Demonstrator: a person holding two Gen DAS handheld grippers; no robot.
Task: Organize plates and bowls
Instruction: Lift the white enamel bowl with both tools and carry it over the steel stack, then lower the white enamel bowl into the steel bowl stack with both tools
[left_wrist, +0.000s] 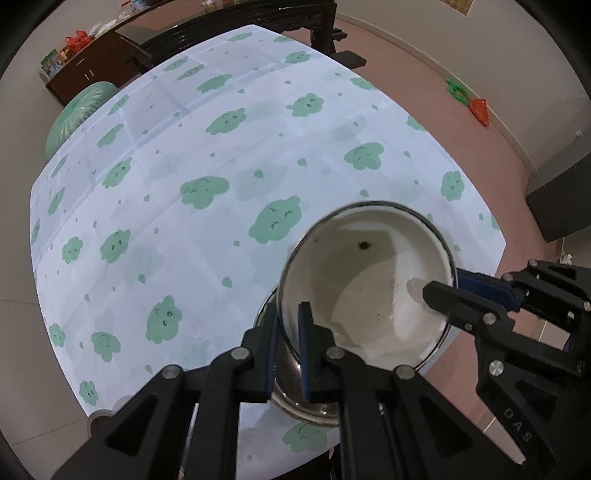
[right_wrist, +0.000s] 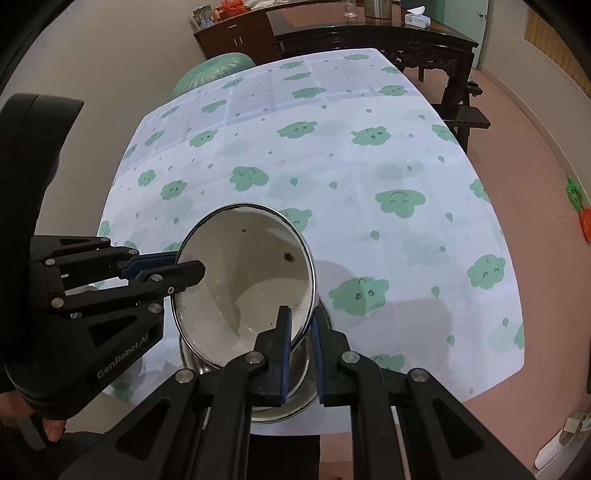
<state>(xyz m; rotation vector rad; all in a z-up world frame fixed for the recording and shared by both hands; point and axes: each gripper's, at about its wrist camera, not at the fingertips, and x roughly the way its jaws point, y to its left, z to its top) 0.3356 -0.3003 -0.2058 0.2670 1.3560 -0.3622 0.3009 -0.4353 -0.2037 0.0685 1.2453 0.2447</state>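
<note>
While two hand-held grippers pinch one white bowl (left_wrist: 365, 284), one steel bowl (left_wrist: 295, 391) sits beneath.

table (left_wrist: 207, 155) – cloud-print cloth | on it – steel bowl (right_wrist: 295, 398), near edge

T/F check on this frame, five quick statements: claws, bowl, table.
1. Both claws grip the white enamel bowl by its rim. True: the left claw and the right claw each have one finger inside and one outside.
2. The bowl is full of food. False: it is empty apart from a few dark specks.
3. A metal bowl sits under the white one. True.
4. The tablecloth is plain red. False: it is pale with green cloud shapes.
5. The white bowl lies flat on the table. False: it is tilted, its opening facing the cameras.
</note>
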